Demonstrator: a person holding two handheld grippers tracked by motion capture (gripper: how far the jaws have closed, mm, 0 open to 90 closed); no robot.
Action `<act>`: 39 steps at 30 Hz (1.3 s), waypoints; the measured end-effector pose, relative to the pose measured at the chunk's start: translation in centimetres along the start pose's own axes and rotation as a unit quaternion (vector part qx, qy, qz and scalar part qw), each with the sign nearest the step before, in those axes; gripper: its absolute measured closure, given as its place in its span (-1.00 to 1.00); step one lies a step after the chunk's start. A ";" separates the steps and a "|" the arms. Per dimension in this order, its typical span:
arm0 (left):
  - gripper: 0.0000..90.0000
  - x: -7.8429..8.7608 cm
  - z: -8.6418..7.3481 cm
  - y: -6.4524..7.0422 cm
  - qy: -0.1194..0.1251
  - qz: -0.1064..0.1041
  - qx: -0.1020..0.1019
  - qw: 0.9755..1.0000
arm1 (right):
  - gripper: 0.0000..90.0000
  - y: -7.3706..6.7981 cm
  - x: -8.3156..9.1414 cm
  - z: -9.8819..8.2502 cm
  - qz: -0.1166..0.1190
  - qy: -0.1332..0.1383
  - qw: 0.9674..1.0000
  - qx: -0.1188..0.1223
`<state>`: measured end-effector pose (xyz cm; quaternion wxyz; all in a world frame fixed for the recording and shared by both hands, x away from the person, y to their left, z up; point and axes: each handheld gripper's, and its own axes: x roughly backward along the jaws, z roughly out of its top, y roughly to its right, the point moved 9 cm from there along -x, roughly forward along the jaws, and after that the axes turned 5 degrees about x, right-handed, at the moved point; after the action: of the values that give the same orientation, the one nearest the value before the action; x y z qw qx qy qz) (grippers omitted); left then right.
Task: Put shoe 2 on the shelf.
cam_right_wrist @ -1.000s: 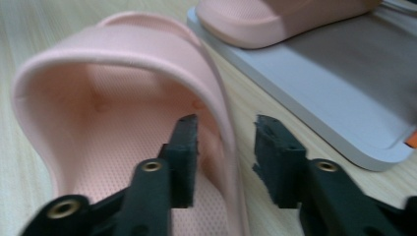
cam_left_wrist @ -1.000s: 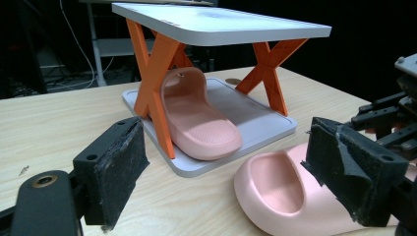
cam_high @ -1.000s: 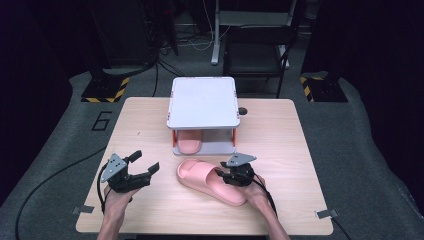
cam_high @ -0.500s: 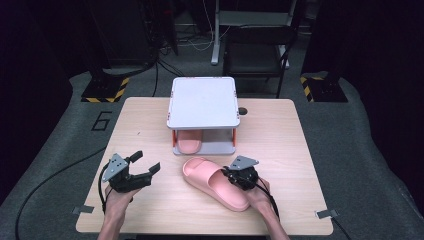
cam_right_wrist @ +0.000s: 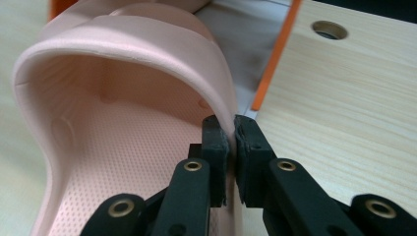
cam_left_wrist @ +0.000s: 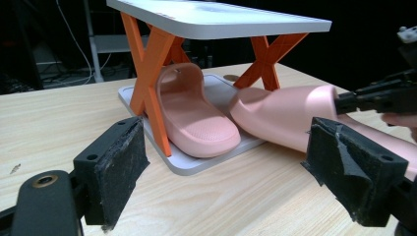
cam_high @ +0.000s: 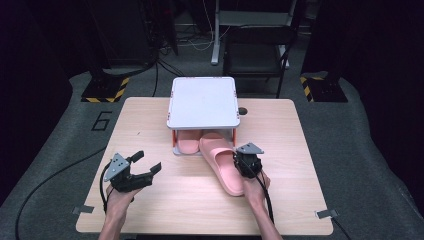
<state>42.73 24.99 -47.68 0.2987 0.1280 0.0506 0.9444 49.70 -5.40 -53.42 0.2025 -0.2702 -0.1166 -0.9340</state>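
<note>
My right gripper (cam_high: pixel 245 164) is shut on the side wall of a pink slipper (cam_high: pixel 222 165). In the right gripper view the pads (cam_right_wrist: pixel 216 142) pinch the strap's edge of that slipper (cam_right_wrist: pixel 123 123). Its toe lies at the front of a white rack (cam_high: pixel 202 102) with orange legs, on the rack's lower tray (cam_left_wrist: pixel 196 164). A second pink slipper (cam_high: pixel 188 145) lies under the top shelf on the left side, and in the left gripper view this slipper (cam_left_wrist: pixel 194 113) sits beside the held slipper (cam_left_wrist: pixel 285 115). My left gripper (cam_high: pixel 149 161) hovers open and empty at the front left.
The rack stands at the table's back middle. A small round hole (cam_high: pixel 242 110) lies in the wooden tabletop (cam_high: pixel 320 165) to the right of the rack. An orange leg (cam_right_wrist: pixel 275 54) stands close to the right of the held slipper.
The right gripper has carried the slipper away from me toward the rack and turned it, so its toe now points under the shelf. The left gripper has stayed put.
</note>
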 end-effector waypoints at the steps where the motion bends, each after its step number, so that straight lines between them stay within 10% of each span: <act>1: -0.66 0.0 0.0 0.0 0.001 -0.001 0.000 1.000 | 0.87 0.1 -0.3 0.1 -0.010 0.003 1.000 -0.011; 9: -0.66 0.2 0.1 -0.3 0.007 0.003 0.005 1.000 | 0.87 0.2 -2.3 0.8 -0.061 -0.006 0.996 -0.072; 30: -0.66 0.4 0.0 -0.4 0.006 0.005 0.006 1.000 | 0.84 0.4 -5.1 3.0 -0.115 -0.007 0.985 -0.131; 39: -0.66 0.4 0.0 -0.4 0.008 0.003 0.006 1.000 | 0.72 -0.2 -6.1 3.3 -0.118 0.001 0.985 -0.126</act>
<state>42.62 25.56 -47.64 0.2947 0.1224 0.0585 0.9459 55.85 -2.23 -54.05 0.0557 -0.2768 -0.0291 -0.9589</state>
